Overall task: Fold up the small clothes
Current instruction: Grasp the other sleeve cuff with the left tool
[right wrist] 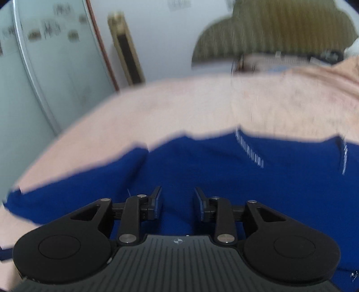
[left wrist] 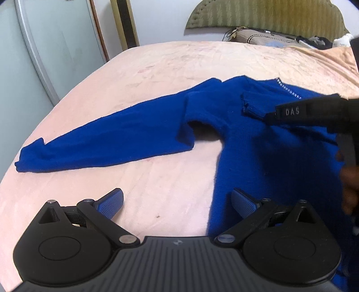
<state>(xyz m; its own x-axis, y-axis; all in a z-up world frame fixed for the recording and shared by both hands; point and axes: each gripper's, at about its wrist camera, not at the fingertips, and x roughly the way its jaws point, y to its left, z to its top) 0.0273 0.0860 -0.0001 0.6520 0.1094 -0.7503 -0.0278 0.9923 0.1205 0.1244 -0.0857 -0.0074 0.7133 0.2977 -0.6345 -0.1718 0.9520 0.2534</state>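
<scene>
A small blue knitted sweater with a zip at the neck lies flat on the pink bed cover, one sleeve stretched out to the left. My left gripper is open and empty, low over the sweater's left edge near the hem. My right gripper reaches in from the right above the sweater's chest. In the right wrist view, which is blurred, that gripper is open with nothing between its pads, above the sweater.
A headboard and a pillow with dark items are at the far end of the bed. A pale wardrobe door and a wooden frame stand beyond the bed's left edge.
</scene>
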